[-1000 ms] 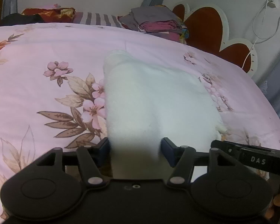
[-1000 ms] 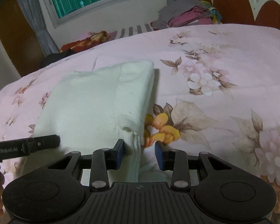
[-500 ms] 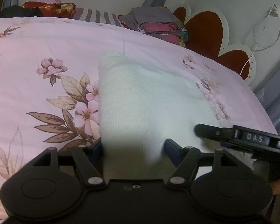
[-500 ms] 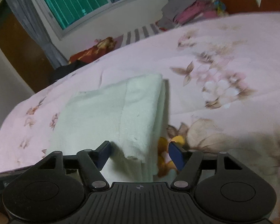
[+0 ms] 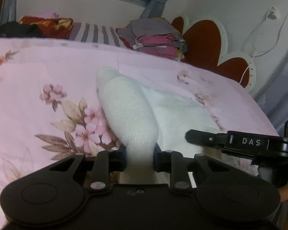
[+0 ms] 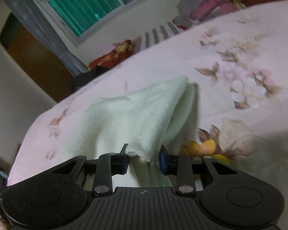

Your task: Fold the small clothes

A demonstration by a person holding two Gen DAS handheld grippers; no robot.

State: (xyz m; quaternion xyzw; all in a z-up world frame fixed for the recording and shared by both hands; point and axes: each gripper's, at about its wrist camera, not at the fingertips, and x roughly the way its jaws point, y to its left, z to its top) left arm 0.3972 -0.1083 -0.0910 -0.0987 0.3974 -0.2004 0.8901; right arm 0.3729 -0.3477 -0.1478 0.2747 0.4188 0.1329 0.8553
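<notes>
Left gripper and right gripper, jaws closing, each pinch the white knitted garment lifted off the pink floral bedsheet beyond; folded clothes pile farther ahead.

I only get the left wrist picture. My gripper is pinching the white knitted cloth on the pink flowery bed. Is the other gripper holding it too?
Observer: Yes. In the right wrist view the right hand-held gripper is closing with a frayed edge of the white knitted cloth between its jaws.
Operator: Is that side lifted?
Observer: Yes, the edge it grips is raised off the pink flowery bedspread and you can see under the fold.
Operator: What's near that gripper on the bed?
Observer: A printed yellow flower just to the right of the cloth.
Operator: Anything on the wall I can't see?
Observer: A brown wooden door to the left of the teal window.
</notes>
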